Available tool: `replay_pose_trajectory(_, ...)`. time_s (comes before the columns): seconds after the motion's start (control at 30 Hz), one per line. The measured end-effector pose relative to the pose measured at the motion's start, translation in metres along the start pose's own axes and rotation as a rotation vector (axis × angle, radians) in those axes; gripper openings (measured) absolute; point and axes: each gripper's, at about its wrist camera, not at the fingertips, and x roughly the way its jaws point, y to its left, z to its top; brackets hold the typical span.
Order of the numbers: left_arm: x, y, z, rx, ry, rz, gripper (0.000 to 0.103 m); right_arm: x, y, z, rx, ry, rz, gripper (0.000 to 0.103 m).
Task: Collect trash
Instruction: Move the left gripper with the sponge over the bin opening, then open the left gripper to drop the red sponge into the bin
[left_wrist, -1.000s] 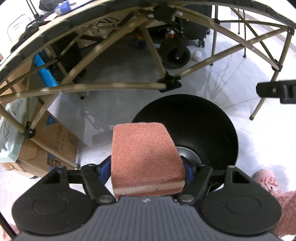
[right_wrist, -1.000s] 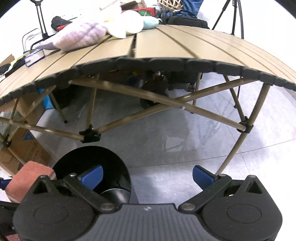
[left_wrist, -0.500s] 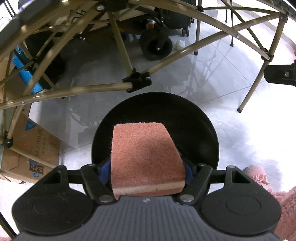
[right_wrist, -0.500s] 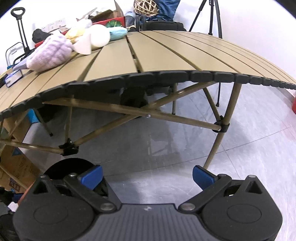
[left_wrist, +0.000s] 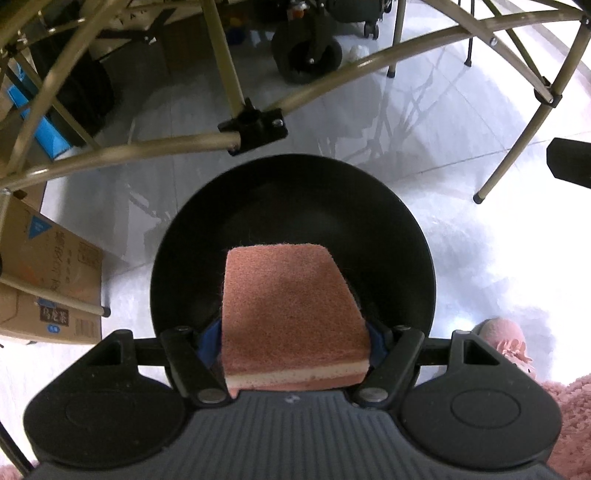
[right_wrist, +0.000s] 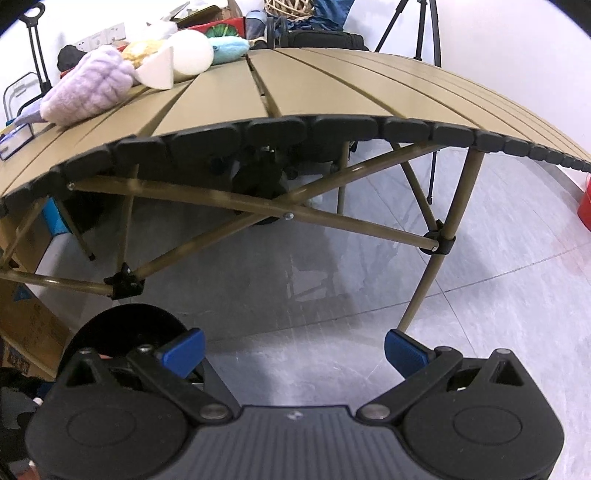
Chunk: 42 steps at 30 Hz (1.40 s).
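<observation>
My left gripper is shut on a pink scouring sponge with a pale underside. It holds the sponge right above the open mouth of a round black trash bin on the floor. My right gripper is open and empty, above the grey floor in front of the table. The bin also shows at the lower left of the right wrist view.
A tan slatted folding table with crossed legs stands just beyond the bin. Plush toys lie on its far left. Cardboard boxes sit left of the bin; a pink slipper at right.
My left gripper moved forward and down with the sponge, so the bin's mouth now sits centred under it. My right gripper rose and turned right, showing more tabletop.
</observation>
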Motion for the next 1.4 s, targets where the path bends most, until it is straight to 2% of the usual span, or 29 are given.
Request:
replay_pose_trajectory(0.33, 0.001, 0.005, 0.001, -0.009, 0.015, -0.029, 0.078, 0.004, 0.0, 0.0, 0.004, 0.011, -0.013, 0.103)
replay_pose_trajectory(0.37, 0.002, 0.006, 0.001, -0.012, 0.019, -0.036, 0.084, 0.005, 0.0, 0.0, 0.003, 0.012, -0.013, 0.103)
replay_pose_trajectory(0.4, 0.002, 0.007, 0.002, -0.019, 0.025, -0.044, 0.097, 0.005, 0.001, 0.0, 0.001, 0.014, -0.014, 0.103)
replay_pose_trajectory(0.43, 0.001, 0.007, 0.003, -0.028, 0.03, -0.047, 0.103, 0.006, 0.001, -0.001, -0.001, 0.016, -0.014, 0.103)
replay_pose_trajectory(0.67, 0.006, 0.011, 0.003, -0.035, 0.08, -0.044, 0.103, 0.008, 0.001, -0.001, -0.004, 0.021, -0.015, 0.103)
replay_pose_trajectory(1.4, 0.005, 0.01, 0.002, -0.025, 0.083, -0.038, 0.103, 0.009, 0.002, -0.001, -0.008, 0.024, -0.014, 0.103)
